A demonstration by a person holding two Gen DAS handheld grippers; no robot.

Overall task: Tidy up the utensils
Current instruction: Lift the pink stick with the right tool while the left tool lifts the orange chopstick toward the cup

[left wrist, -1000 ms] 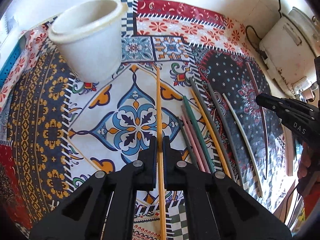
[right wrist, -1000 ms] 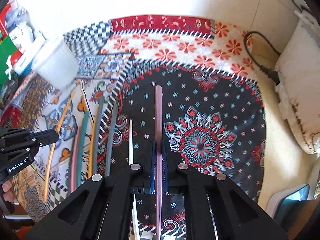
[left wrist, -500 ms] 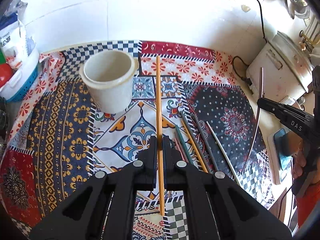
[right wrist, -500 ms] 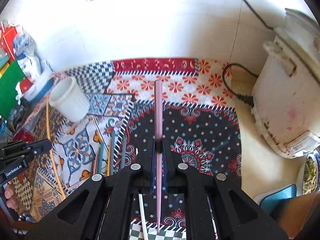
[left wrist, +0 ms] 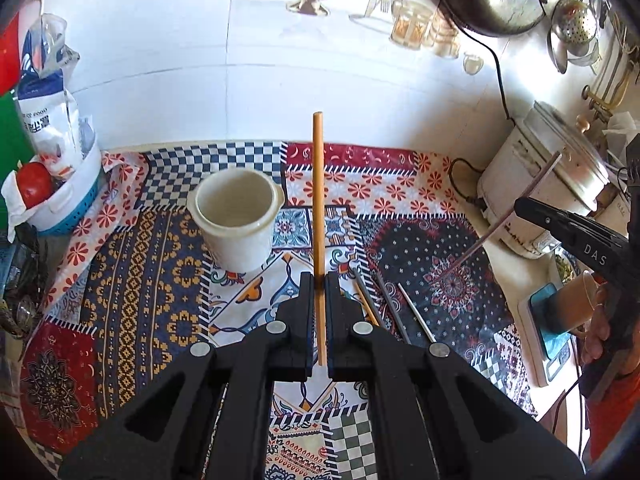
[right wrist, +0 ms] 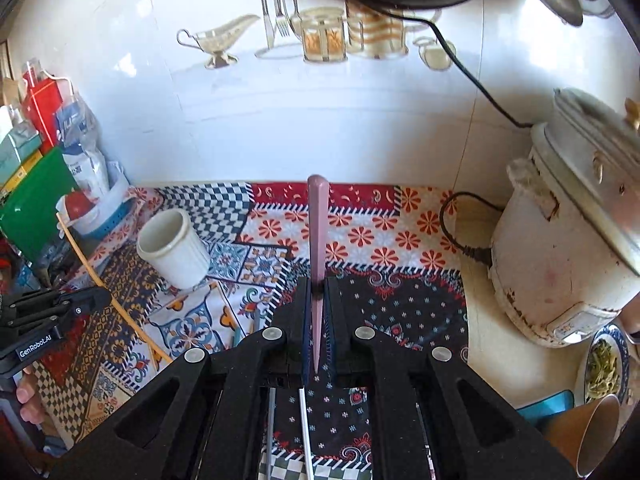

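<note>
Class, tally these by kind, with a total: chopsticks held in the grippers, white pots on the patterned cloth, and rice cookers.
Held chopsticks: 2, an orange chopstick in the left gripper, a pink chopstick in the right gripper
White pot: 1
Rice cooker: 1
Total: 4

Cup (left wrist: 237, 225) on cloth (left wrist: 132, 280), left of chopsticks (left wrist: 394, 306).

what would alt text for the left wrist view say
The left gripper is shut on an orange chopstick above a patterned tablecloth. A white cup stands ahead on the left, and more chopsticks lie on the right.
</note>
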